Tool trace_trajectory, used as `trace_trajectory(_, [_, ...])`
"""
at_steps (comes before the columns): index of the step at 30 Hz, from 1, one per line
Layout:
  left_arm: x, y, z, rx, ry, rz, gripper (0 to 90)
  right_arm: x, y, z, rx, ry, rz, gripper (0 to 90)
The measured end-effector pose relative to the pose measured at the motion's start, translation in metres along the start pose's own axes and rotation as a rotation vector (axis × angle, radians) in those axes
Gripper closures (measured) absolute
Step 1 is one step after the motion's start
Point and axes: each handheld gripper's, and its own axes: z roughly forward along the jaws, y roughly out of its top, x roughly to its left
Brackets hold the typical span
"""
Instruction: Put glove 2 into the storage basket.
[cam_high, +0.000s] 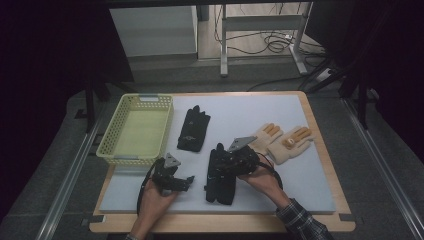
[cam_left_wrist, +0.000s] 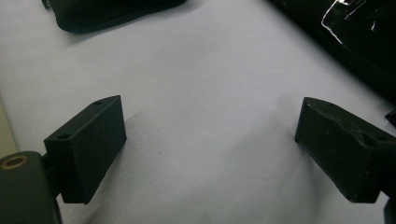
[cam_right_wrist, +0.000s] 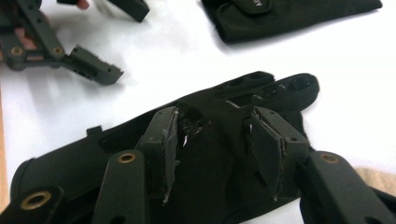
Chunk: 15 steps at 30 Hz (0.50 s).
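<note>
Pale mat covers the bench (cam_high: 320, 190). Lower centre: left claw (cam_high: 187, 181) spread wide, nothing btwn jaws, resting on the mat. Right claw (cam_high: 216, 161) sits over the near black glove (cam_high: 220, 175), jaws partly spread either side of the fabric, not pinching it. Farther up: 2nd black glove (cam_high: 193, 129), tan glove pair (cam_high: 282, 142) at right, yellow basket (cam_high: 112, 142) upper left w/ nothing inside. Judging: sorting barely begun, all gloves left.

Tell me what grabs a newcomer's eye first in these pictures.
The right tool sits on a black fabric glove at the near middle of the white mat, jaws parted around its cloth. A pale yellow plastic basket stands at far left; two tan knitted gloves lie to the right.
</note>
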Motion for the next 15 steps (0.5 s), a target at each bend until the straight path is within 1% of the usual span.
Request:
trace_trajectory(6, [0.000,0.000,0.000,0.000,0.000,0.000,8.8,-0.007,0.005,0.004,-0.007,-0.011,0.007,51.4])
trace_trajectory(12, [0.000,0.000,0.000,-0.003,0.000,-0.005,8.8,-0.016,0.017,0.006,-0.030,-0.027,0.022,54.5])
trace_trajectory(15, [0.000,0.000,0.000,0.000,0.001,0.000,8.8,-0.020,0.023,0.008,-0.040,-0.030,0.033,54.7])
